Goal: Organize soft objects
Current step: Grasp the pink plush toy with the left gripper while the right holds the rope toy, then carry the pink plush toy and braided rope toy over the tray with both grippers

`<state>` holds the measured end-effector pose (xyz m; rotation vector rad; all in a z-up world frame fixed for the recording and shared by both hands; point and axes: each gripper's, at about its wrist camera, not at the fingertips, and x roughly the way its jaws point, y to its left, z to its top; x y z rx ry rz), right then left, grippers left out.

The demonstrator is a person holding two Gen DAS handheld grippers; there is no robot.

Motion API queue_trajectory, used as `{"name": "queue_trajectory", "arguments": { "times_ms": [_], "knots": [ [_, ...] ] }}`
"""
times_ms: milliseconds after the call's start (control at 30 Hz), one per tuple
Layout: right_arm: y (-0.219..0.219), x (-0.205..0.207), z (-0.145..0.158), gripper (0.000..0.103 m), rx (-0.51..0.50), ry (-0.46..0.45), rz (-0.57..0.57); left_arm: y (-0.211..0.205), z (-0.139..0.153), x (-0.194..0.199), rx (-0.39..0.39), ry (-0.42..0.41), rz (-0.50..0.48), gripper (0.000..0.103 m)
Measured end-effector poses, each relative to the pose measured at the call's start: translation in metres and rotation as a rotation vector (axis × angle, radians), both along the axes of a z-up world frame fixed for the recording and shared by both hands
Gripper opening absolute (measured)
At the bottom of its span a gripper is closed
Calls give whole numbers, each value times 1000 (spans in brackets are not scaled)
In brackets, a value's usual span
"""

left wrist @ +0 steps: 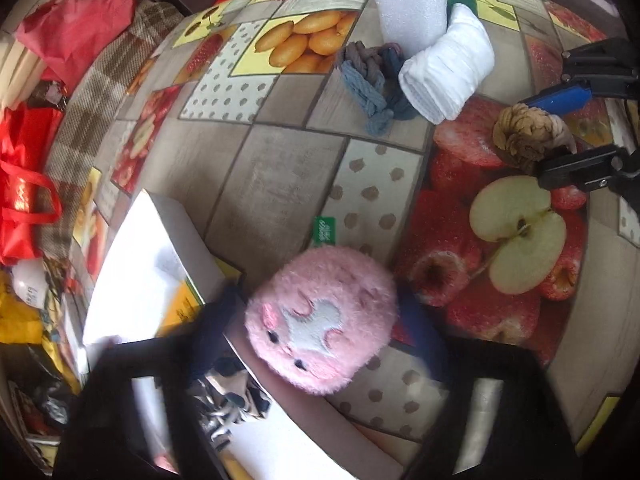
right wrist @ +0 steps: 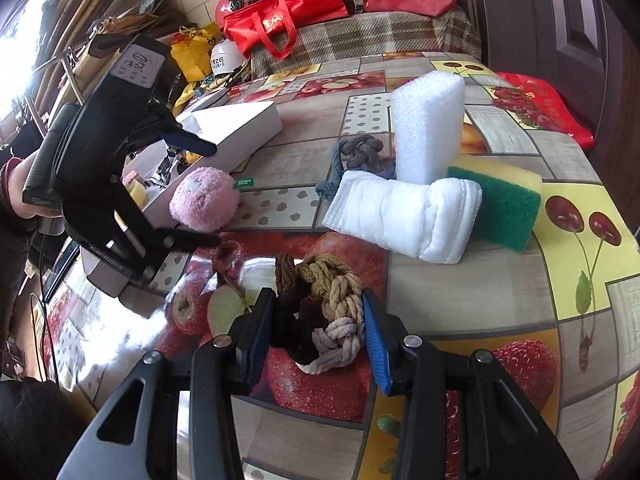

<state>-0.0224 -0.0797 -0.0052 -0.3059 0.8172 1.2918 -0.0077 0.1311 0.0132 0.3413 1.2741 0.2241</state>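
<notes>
Both hand-held grippers carry something: my left (left wrist: 320, 364) pinches the pink plush toy (left wrist: 320, 320) beside the white box (right wrist: 236, 126), ready to stow it, while my right (right wrist: 320, 344) clamps the knotted brown rope bundle (right wrist: 320, 304) on the tabletop (left wrist: 280, 168).

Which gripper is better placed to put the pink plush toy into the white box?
Left. The left gripper already has the pink plush toy between its fingers, beside the white box. The right gripper is shut on the brown braided rope knot.
</notes>
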Motion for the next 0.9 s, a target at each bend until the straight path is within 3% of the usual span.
{"name": "queue_trajectory", "arguments": {
  "times_ms": [167,333,500,700,900],
  "knots": [
    [1,-5,0,43,-1,-2,12,-17,2,-16,-11,-97,3,57],
    [-9,2,5,43,51,9,-35,-48,15,-48,-73,-340,59,57],
    [-24,-3,29,43,195,-77,-129,-72,22,-99,-109,-599,120,57],
    [-20,-19,43,43,344,-213,-219,-70,40,-146,-15,-829,210,57],
    [-8,-40,52,43,389,-309,-213,-53,47,-170,-6,-929,326,57]
  ]
}}
